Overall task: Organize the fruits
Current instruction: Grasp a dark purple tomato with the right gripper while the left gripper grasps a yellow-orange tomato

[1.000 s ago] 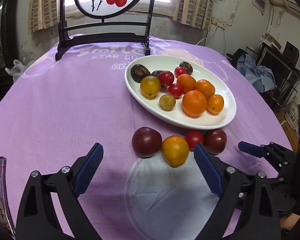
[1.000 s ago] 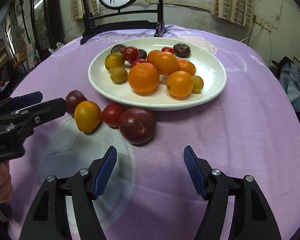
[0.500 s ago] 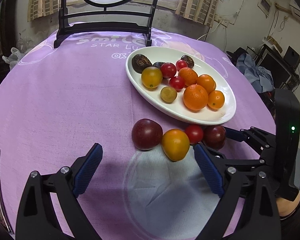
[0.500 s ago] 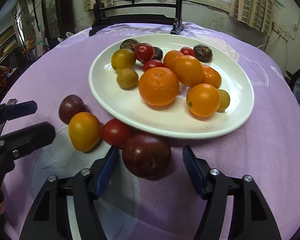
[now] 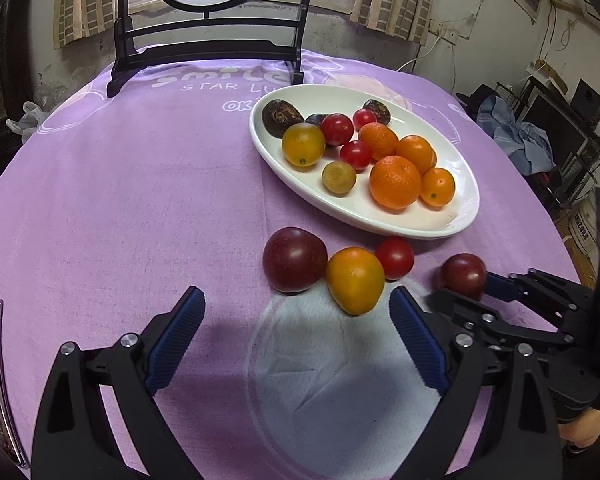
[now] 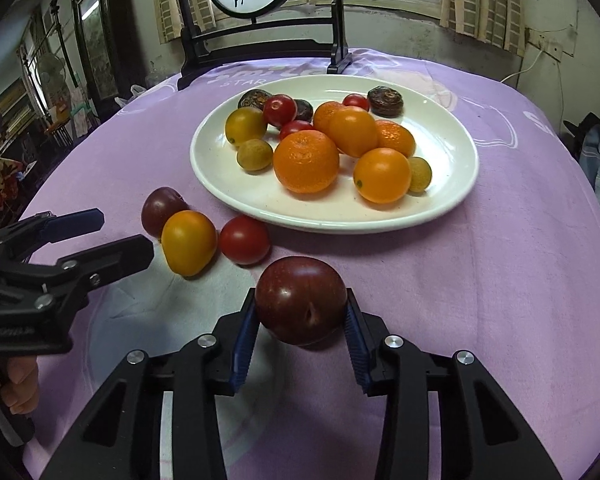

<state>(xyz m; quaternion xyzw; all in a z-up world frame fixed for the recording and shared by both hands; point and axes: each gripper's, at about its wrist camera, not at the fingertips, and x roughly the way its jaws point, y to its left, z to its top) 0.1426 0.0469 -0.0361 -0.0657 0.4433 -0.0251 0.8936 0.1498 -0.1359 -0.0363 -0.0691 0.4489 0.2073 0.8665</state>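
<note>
Gripping now: right claw (image 6: 300, 316) has just been closing; its blue pads press both sides of a dark plum (image 6: 301, 305), low centre of the right wrist view.
Change: that plum sat beside the red tomato (image 6: 245, 239) a second ago; now it stands apart, nearer the camera.
Meaning: likely one fruit secured, ready to go to the plate.
Left claw (image 5: 296, 340): spread wide, holding nothing, bottom of the left wrist view.
Loose on desk (image 6: 520, 280): second plum (image 6: 162, 208), yellow tomato (image 6: 189, 242), red tomato, left of centre.
Plate (image 6: 452, 132): upper centre; holds oranges, small tomatoes, brown wrinkled fruits.
</note>
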